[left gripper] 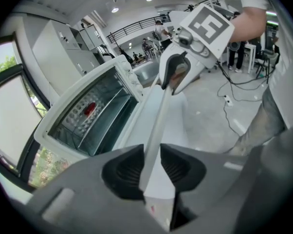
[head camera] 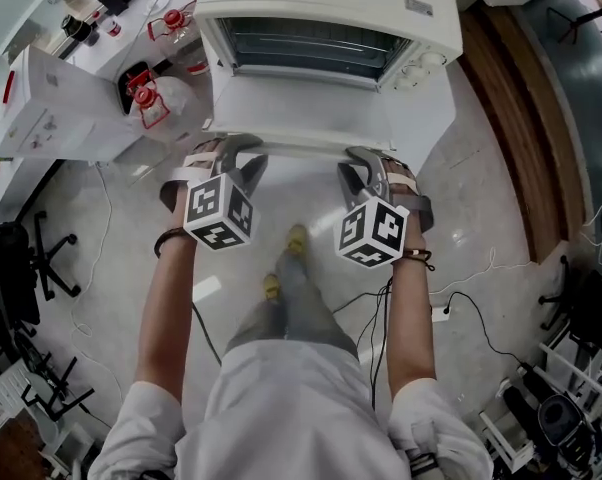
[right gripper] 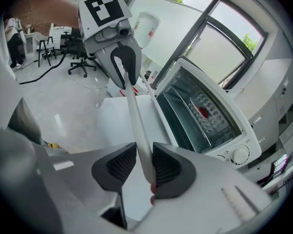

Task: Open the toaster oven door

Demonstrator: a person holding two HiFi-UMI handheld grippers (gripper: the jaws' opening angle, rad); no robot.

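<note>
Both pairs of jaws are clamped on the handle (head camera: 301, 151), the long white bar along the free edge of the door (head camera: 311, 103). The left gripper (head camera: 239, 150) bites the bar near its left end. In its own view the bar runs up out of the dark ribbed pads (left gripper: 124, 172) to the right gripper (left gripper: 173, 77) at the far end. The right gripper's view mirrors this: the bar sits pinched between its pads (right gripper: 168, 168) and leads away to the left gripper (right gripper: 123, 65).

The person stands square to the toaster oven (head camera: 321, 8), which sits on a white stand straight ahead. Both forearms (head camera: 171, 308) are stretched forward and roughly parallel, with the wrists level with each other. Both grippers slope downward onto the bar, and their marker cubes (head camera: 219, 211) face up toward the head.

The door is already swung down and out from the oven's front, hinged at its lower edge. The open cavity shows a wire rack (right gripper: 205, 116) inside. The knobs (right gripper: 240, 154) sit on the panel beside the opening.
</note>
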